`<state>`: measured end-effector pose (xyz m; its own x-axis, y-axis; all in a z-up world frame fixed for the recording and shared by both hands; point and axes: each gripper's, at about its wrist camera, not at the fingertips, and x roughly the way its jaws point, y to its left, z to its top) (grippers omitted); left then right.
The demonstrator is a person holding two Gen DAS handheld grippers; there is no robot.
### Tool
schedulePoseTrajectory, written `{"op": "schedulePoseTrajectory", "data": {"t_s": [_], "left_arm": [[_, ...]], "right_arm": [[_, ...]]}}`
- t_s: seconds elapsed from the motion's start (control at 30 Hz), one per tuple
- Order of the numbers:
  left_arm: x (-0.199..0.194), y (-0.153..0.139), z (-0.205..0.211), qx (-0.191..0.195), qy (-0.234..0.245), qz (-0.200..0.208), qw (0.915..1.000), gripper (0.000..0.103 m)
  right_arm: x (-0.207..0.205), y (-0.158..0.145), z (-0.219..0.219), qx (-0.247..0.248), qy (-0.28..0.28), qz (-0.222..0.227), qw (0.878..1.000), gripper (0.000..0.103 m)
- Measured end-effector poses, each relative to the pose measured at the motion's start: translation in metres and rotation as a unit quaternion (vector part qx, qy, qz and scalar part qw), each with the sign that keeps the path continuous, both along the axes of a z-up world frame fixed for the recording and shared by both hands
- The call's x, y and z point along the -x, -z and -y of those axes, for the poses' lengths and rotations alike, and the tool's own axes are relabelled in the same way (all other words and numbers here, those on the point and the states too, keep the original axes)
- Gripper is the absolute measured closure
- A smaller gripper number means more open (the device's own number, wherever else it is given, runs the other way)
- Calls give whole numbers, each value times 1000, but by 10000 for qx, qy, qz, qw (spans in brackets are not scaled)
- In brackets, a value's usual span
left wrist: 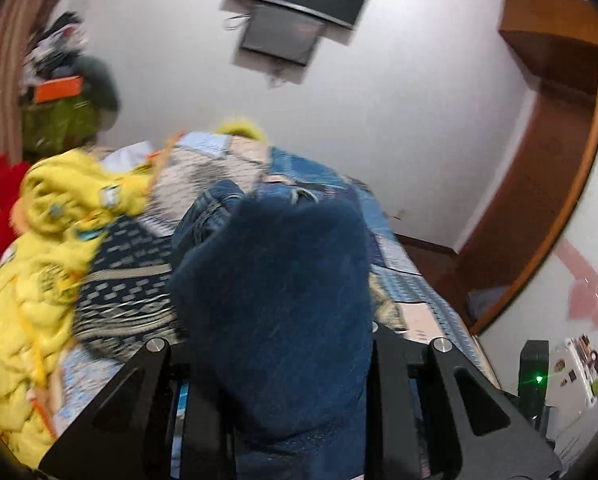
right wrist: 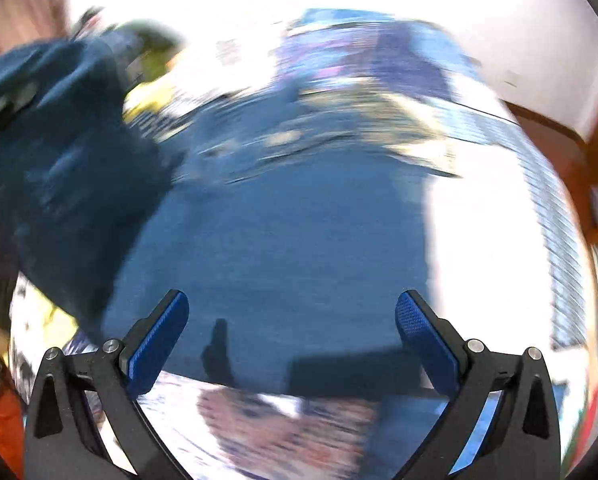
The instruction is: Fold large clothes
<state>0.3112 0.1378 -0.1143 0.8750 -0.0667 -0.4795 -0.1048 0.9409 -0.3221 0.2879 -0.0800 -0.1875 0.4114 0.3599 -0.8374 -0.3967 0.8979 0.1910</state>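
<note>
Between the left gripper (left wrist: 275, 360) jaws bunches the blue garment (left wrist: 275, 280).

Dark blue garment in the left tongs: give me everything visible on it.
The dark blue garment looks like thick, fuzzy fleece-like fabric, bunched into a rounded mass that fills the gap between the left tongs, which are shut on it. It hangs raised above the patterned bedspread, in front of crumpled jeans. The right wrist view shows it at left, blurred. No collar, sleeve or label can be made out.

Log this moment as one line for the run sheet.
left gripper: shut on dark blue garment | right gripper: open, empty, above jeans | bed: yellow jacket heaped
</note>
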Motion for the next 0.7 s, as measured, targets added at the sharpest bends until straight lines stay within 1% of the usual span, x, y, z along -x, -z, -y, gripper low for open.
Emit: {"op": "schedulePoseTrajectory", "data": {"t_s": [0.07, 0.13, 0.17, 0.23, 0.27, 0.3, 0.33, 0.37, 0.4, 0.47, 0.5, 0.57, 0.6, 0.63, 0.67, 0.7], "left_arm": [[-17, -2, 32, -177, 175, 22, 9997, 80], [-32, 0, 68, -451, 351, -18, 9984, 80], [-37, 4, 86, -628, 449, -35, 9970, 80], [-46, 17, 125, -1097, 683, -177, 9915, 80], [-49, 26, 143, -1336, 795, -274, 9875, 80], [-50, 38, 163, -1618, 934, -381, 9816, 80], [-49, 46, 177, -1817, 1036, -456, 9768, 80], [-48, 58, 194, -2054, 1178, -574, 9699, 80], [-45, 71, 207, -2200, 1341, -723, 9635, 80], [-40, 95, 223, -2236, 1694, -1107, 9534, 80], [-38, 107, 230, -2223, 1885, -1342, 9471, 79], [-32, 121, 237, -2254, 2051, -1571, 9394, 78], [-29, 123, 240, -2295, 2096, -1599, 9369, 76], [-27, 123, 240, -2318, 2150, -1629, 9346, 69], [-26, 121, 241, -2285, 2234, -1678, 9326, 58], [-25, 119, 242, -2197, 2323, -1716, 9318, 53]], "right_arm": [[-4, 1, 42, -25, 499, -106, 9987, 0], [-6, 6, 75, -94, 907, -224, 9956, 0], [-3, 9, 91, -132, 1087, -289, 9936, 0], [-7, 12, 110, -203, 1311, -395, 9904, 0], [-5, 13, 119, -224, 1406, -438, 9888, 0], [-2, 15, 126, -220, 1456, -455, 9880, 0], [3, 15, 129, -204, 1489, -454, 9876, 0], [9, 15, 133, -188, 1523, -442, 9872, 0], [12, 15, 137, -181, 1547, -435, 9868, 0], [16, 16, 143, -197, 1561, -437, 9866, 0], [20, 15, 147, -204, 1580, -435, 9863, 0], [22, 15, 152, -188, 1630, -422, 9855, 0], [23, 14, 154, -173, 1639, -409, 9855, 0], [23, 14, 157, -165, 1637, -391, 9856, 0], [26, 13, 161, -150, 1643, -369, 9856, 0], [28, 11, 163, -128, 1649, -349, 9856, 0]]}}
